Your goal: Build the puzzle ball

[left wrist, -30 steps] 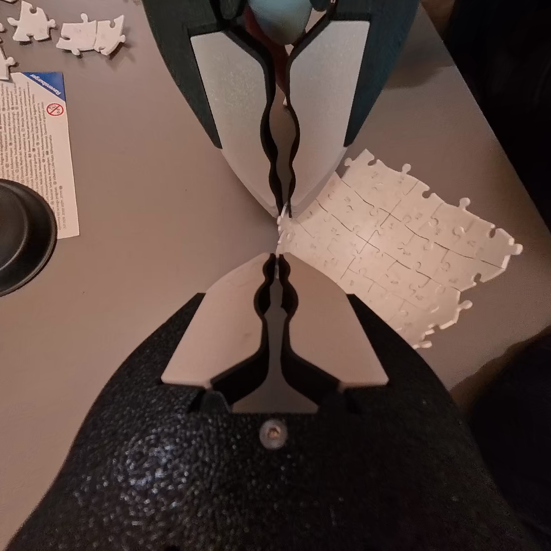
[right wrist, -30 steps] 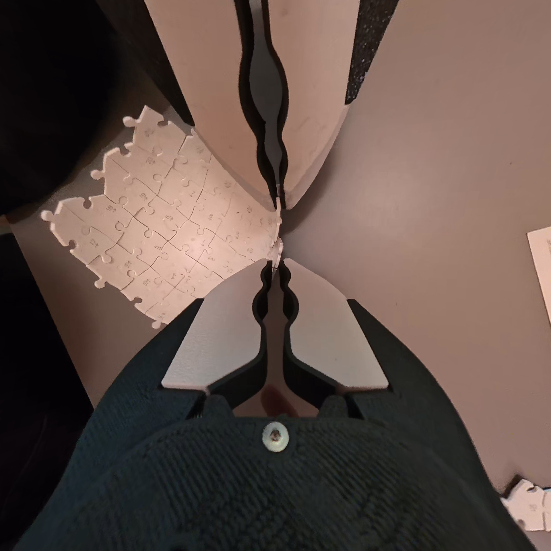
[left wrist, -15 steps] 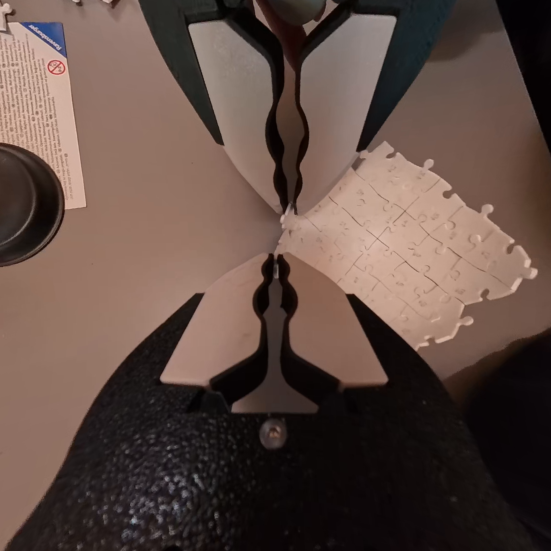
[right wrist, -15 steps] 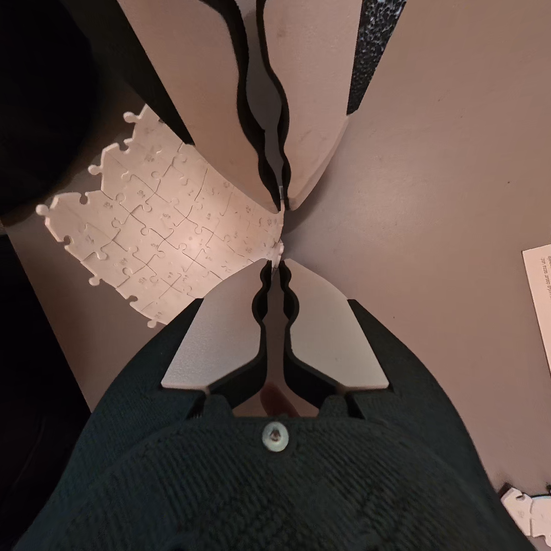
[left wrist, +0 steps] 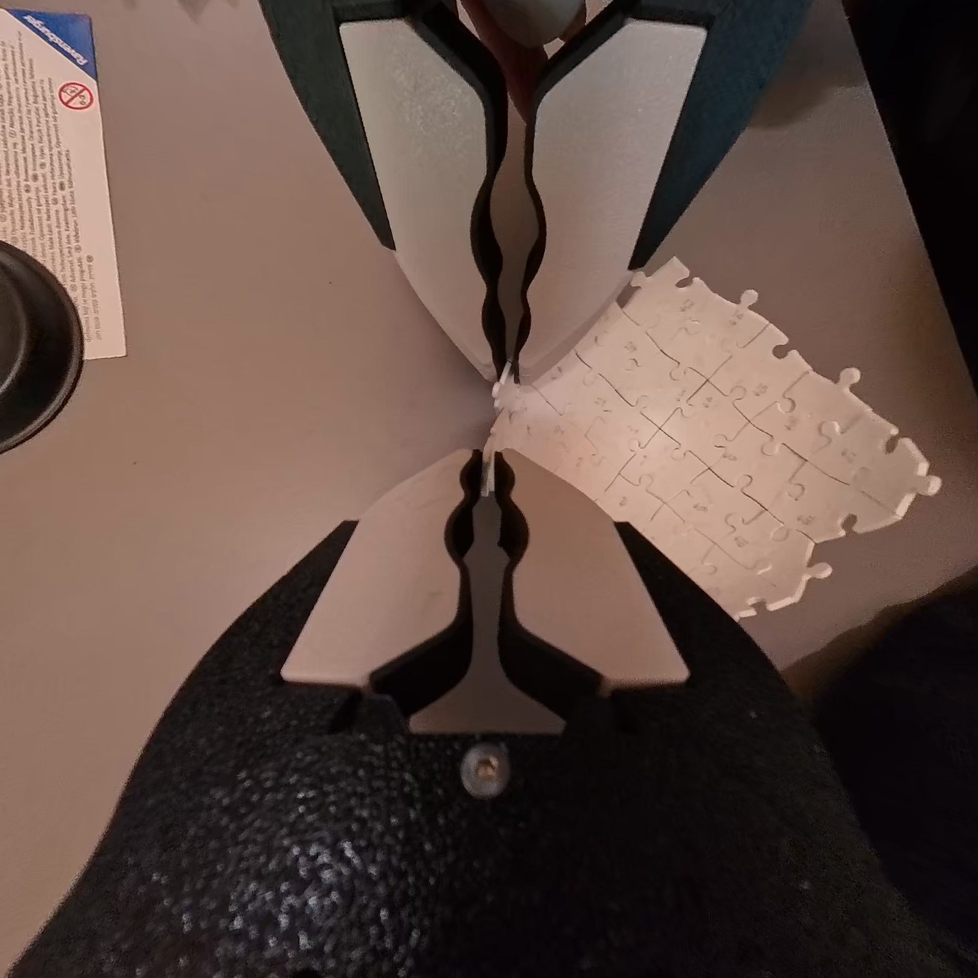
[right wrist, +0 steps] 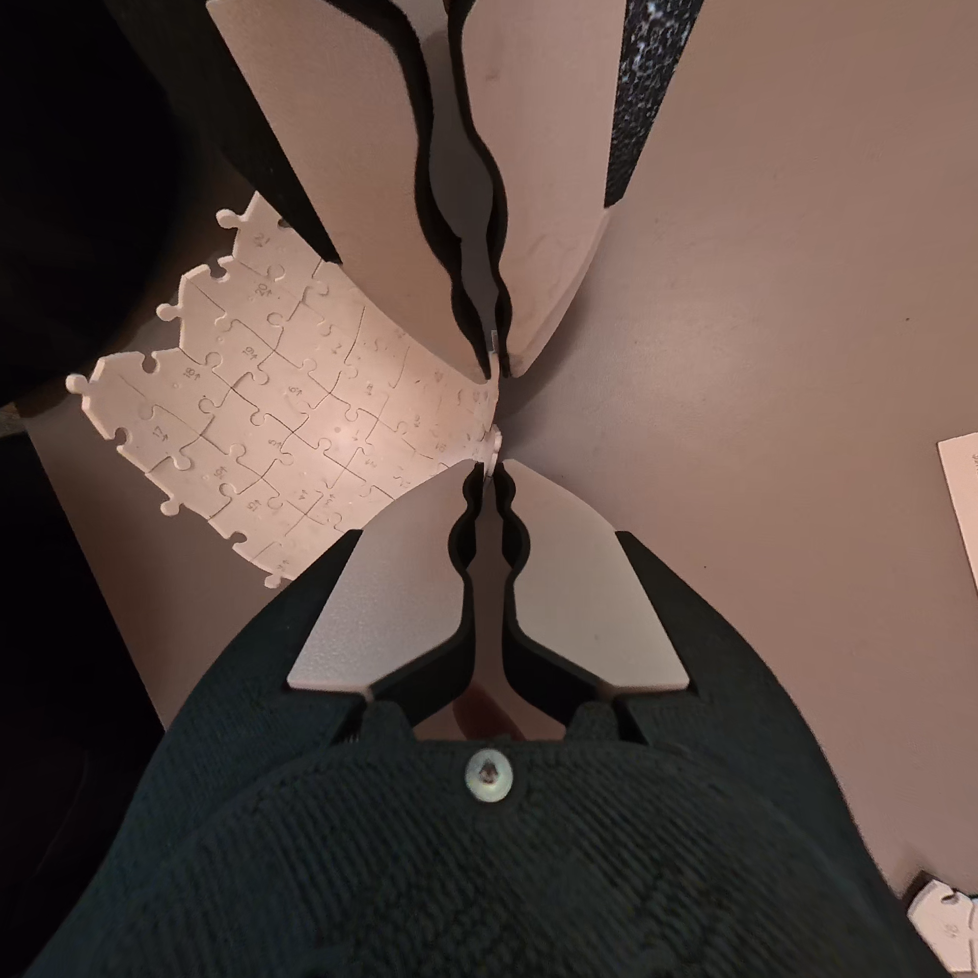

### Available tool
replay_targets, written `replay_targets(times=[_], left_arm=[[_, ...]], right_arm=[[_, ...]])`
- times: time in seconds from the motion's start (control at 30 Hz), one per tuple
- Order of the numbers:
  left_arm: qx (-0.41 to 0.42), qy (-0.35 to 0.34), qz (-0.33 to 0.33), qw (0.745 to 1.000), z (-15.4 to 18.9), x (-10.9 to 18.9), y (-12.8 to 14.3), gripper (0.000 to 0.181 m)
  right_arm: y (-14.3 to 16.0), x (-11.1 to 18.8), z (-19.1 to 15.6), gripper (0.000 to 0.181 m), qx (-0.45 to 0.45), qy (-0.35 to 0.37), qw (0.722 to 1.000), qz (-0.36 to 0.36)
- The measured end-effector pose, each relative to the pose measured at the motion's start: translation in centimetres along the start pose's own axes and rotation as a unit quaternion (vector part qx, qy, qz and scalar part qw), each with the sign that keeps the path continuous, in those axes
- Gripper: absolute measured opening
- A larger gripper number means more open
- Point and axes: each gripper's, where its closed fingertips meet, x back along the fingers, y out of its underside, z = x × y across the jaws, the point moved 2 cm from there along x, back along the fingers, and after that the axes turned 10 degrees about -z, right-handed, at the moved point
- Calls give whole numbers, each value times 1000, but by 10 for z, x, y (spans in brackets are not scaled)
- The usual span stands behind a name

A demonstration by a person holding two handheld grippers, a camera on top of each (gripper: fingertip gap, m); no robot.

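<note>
grey table [left wrist: 264, 264]: leaflet [left wrist: 53, 185], black dish [left wrist: 32, 349] nearby.

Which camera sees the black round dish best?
The left wrist view. The black round dish sits at its left edge, cut off by the frame, beside a printed leaflet. The right wrist view does not show it at all.

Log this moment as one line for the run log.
left hand-held gripper: shut on puzzle sheet edge | right hand-held gripper: shut on same edge | sheet: curved, above table

Bare table [left wrist: 275, 328] left; leaflet [left wrist: 58, 174] and black dish [left wrist: 32, 360] beyond.
</note>
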Motion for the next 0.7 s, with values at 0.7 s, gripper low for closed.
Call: replay_targets(times=[0.7], left_arm=[[22, 77, 24, 996, 5, -19, -4, 10]], right_arm=[[-3, -1, -2, 4, -13, -12, 1000, 19]])
